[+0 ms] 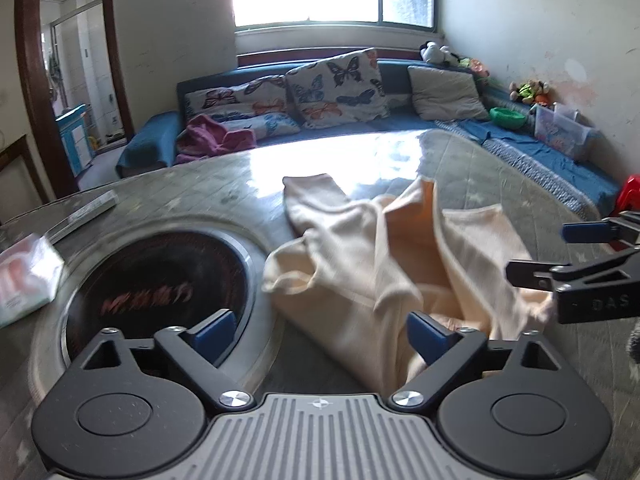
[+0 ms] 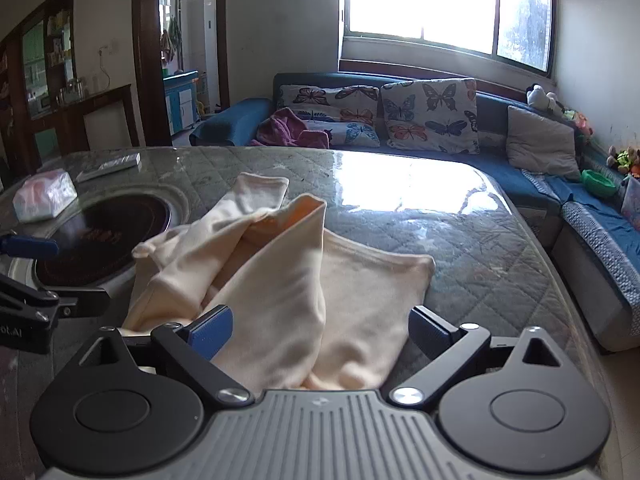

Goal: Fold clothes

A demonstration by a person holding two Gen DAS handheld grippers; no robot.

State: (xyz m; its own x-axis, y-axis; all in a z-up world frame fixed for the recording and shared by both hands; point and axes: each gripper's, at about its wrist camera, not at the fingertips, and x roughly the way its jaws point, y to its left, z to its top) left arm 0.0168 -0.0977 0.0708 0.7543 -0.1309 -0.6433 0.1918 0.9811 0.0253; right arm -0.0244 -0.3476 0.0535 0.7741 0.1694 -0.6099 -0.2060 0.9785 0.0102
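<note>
While crumpled, cream garment (image 2: 280, 280) stretches lengthwise away toward the sofa (image 2: 500, 152).

A bright window (image 2: 444, 8) glared above a blue corner sofa (image 2: 532, 196) strewn with butterfly cushions (image 2: 430, 114). Pale walls (image 1: 540, 20) met a dark wooden doorway (image 1: 30, 80). Soft toys (image 1: 528, 91) lined the sofa's back edge.

In the left wrist view the cream garment (image 1: 380, 264) is blurred, and its lower edge goes behind the left gripper (image 1: 320, 334). The right gripper (image 1: 560, 252) is cut by the right edge. The red writing in the dark round hob (image 1: 160, 276) is unreadable. The tissue pack (image 1: 24, 276) is cut at the left edge.
</note>
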